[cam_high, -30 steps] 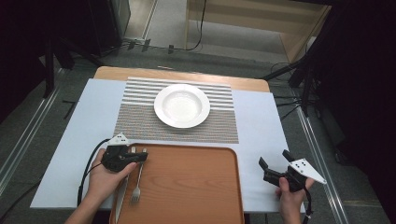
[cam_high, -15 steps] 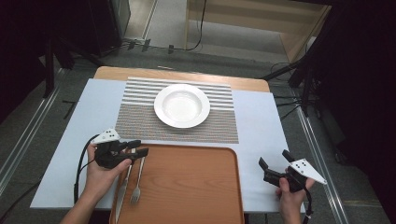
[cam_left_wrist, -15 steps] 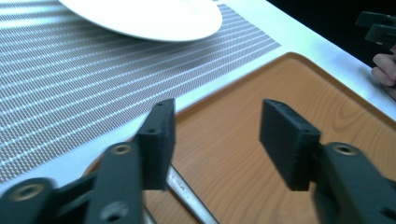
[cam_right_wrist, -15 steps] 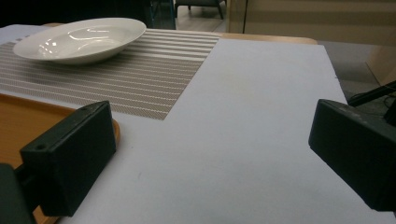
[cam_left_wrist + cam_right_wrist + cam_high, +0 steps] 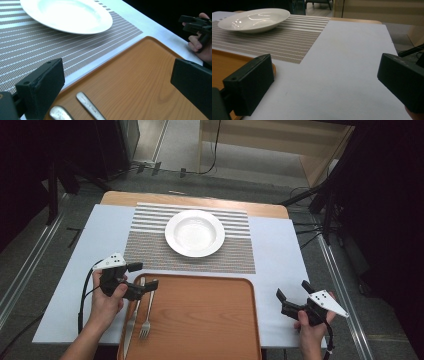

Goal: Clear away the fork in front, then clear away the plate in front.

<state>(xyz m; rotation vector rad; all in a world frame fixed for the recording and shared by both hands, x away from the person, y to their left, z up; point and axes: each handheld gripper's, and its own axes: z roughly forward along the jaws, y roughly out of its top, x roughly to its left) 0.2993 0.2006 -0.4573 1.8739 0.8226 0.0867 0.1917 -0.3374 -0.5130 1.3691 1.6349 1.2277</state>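
While the left gripper (image 5: 142, 279) hangs just above the tray's (image 5: 210, 320) left edge, its jaws have just been opening and stand wide w/ nothing between; knife (image 5: 133, 315) & fork (image 5: 147, 312) lie side by side below it. Looks like a drop-off step; next prob. pull back. Right gripper (image 5: 292, 296) spread, idle.

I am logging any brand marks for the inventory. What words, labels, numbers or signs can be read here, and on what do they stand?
No text can be read.
Fork: faint stamped marks on the handle, too small and blurred to read.
Knife: no mark visible on its handle end.
Plate, placemat and tray: no lettering, only stripes and wood grain.
Left gripper and right gripper: no labels to be made out.
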